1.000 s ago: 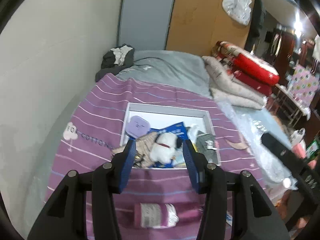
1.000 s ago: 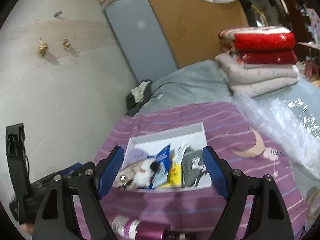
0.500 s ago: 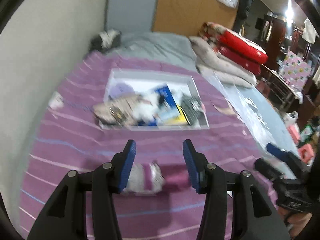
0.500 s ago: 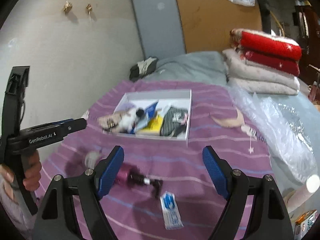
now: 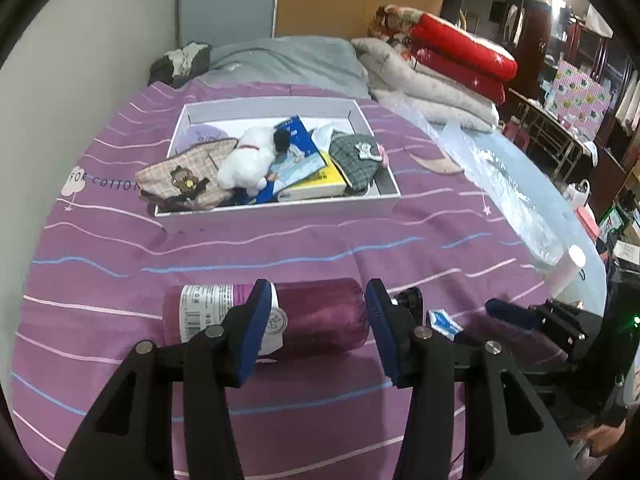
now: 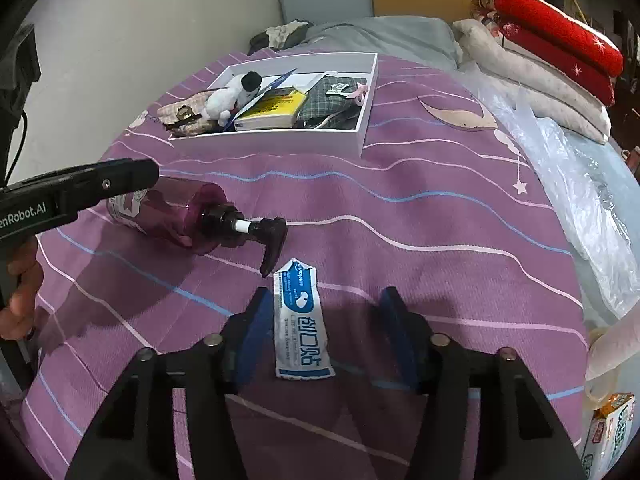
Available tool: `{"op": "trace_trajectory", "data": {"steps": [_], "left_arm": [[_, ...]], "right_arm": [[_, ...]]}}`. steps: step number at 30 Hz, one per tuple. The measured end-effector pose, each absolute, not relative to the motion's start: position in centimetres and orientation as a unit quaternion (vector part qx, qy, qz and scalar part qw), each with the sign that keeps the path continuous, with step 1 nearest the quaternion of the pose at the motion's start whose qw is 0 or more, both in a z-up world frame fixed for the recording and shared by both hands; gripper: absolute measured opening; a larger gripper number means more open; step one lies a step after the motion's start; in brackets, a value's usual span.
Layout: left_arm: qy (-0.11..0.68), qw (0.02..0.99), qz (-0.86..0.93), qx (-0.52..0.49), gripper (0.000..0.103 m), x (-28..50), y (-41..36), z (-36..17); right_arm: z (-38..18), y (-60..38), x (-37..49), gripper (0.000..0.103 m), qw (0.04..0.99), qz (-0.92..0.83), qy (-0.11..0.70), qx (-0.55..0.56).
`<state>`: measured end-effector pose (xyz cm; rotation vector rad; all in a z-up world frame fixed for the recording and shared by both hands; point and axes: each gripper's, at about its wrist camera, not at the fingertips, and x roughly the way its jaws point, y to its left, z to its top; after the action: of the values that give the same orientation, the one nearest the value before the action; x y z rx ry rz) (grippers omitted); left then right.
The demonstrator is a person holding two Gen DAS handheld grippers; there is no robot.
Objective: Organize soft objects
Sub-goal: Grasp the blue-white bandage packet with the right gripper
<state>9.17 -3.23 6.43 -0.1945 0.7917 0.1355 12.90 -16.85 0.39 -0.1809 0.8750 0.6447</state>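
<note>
A purple pump bottle [image 5: 320, 316] [image 6: 176, 208] lies on its side on the purple striped bedspread. My left gripper [image 5: 316, 320] hovers over it, open, its blue pads level with the label and the shoulder and not pressing. My right gripper [image 6: 326, 332] is low over a white-and-blue sachet [image 6: 302, 320], which lies between the closing jaws nearer the left pad, untouched. Further back a white box [image 5: 280, 210] [image 6: 272, 140] holds a white plush dog [image 5: 248, 160], a checked bear pouch [image 5: 184, 180], a yellow-edged book [image 5: 316, 186] and a plaid cloth [image 5: 356, 156].
Folded red and beige quilts [image 5: 448, 60] are stacked at the back right, beside crinkled clear plastic [image 6: 568, 184]. A grey blanket [image 5: 288, 58] and dark clothes [image 5: 180, 60] lie by the wall. A hand [image 6: 16, 300] holds the left gripper's handle at the left edge.
Both grippers have come down toward the bedspread, so the bottle and sachet now sit close under them. The right jaws have narrowed; the left jaws keep the same gap.
</note>
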Motion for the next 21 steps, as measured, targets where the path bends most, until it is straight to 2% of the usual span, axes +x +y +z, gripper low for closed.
{"op": "trace_trajectory", "data": {"steps": [4,8,9,10,14,16,21], "left_arm": [[0.369,0.923,0.066,-0.086,0.051,9.0,-3.3,6.8],[0.354,0.929,0.063,-0.091,0.051,8.8,-3.1,7.0],[0.35,0.93,0.063,-0.091,0.051,8.7,-3.1,7.1],[0.348,0.931,0.064,-0.09,0.051,8.7,-3.1,7.2],[0.345,0.932,0.065,-0.085,0.051,8.7,-3.0,7.2],[0.347,0.932,0.061,-0.088,0.051,8.8,-3.0,7.2],[0.343,0.932,0.096,-0.063,0.051,8.7,-3.0,7.2]], "right_arm": [[1.7,-16.3,12.0,0.049,0.852,0.342,0.389,-0.071],[0.5,-15.3,12.1,0.049,0.841,0.332,0.415,-0.1],[-0.3,-15.4,12.5,0.045,0.84,0.317,0.427,-0.106],[-0.7,-15.6,12.9,0.037,0.838,0.313,0.436,-0.098],[-1.4,-17.7,14.6,0.032,0.82,0.322,0.473,-0.014],[-1.2,-17.7,14.6,0.024,0.817,0.322,0.478,-0.018],[-0.4,-17.2,14.1,0.016,0.804,0.349,0.481,-0.009]]}}
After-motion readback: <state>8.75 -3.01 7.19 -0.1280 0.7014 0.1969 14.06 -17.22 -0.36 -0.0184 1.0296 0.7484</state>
